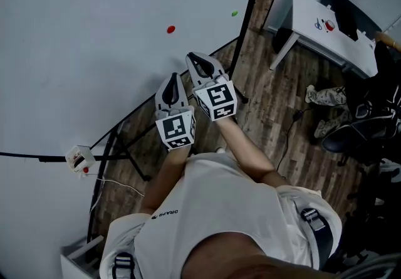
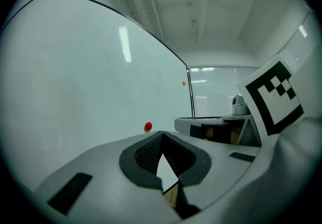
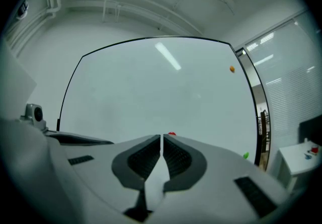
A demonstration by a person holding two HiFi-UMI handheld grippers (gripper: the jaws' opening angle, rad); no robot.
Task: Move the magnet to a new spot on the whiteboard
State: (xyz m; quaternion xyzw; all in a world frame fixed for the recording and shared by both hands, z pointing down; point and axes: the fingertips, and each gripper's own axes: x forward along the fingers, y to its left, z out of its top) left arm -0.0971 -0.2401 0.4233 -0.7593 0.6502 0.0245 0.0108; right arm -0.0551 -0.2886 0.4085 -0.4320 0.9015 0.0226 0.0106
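**Head view:** You stand close to the whiteboard (image 1: 75,52). Both grippers point at it, side by side. The left gripper (image 1: 173,78) and the right gripper (image 1: 193,57) carry nothing. The red magnet (image 1: 170,29) sticks to the board just ahead of the tips, and nothing touches it. A green magnet (image 1: 234,13) sits near the board's edge. I think you are on the first step, reaching for the red magnet. Behind you are a wood floor (image 1: 269,108), a white table (image 1: 313,21) and a black chair (image 1: 363,130).

**Left gripper view:** The left jaws are pressed together with nothing between them. The red magnet (image 2: 148,126) is a little to the left of the tips, out on the board. The board looks bare and shiny, and it mirrors a ceiling lamp.

**Right gripper view:** The right jaws are closed too, with only a thin slit and nothing in it. The red magnet (image 3: 172,133) peeks just over the tips, so this gripper looks lined up best. An orange magnet (image 3: 232,69) sits high on the board, and the green one is low by the frame.

Next, I think you need to open the right jaws, go forward and pinch the red magnet by its sides. Grip it well, because it clings to the board and may slip on the smooth face.
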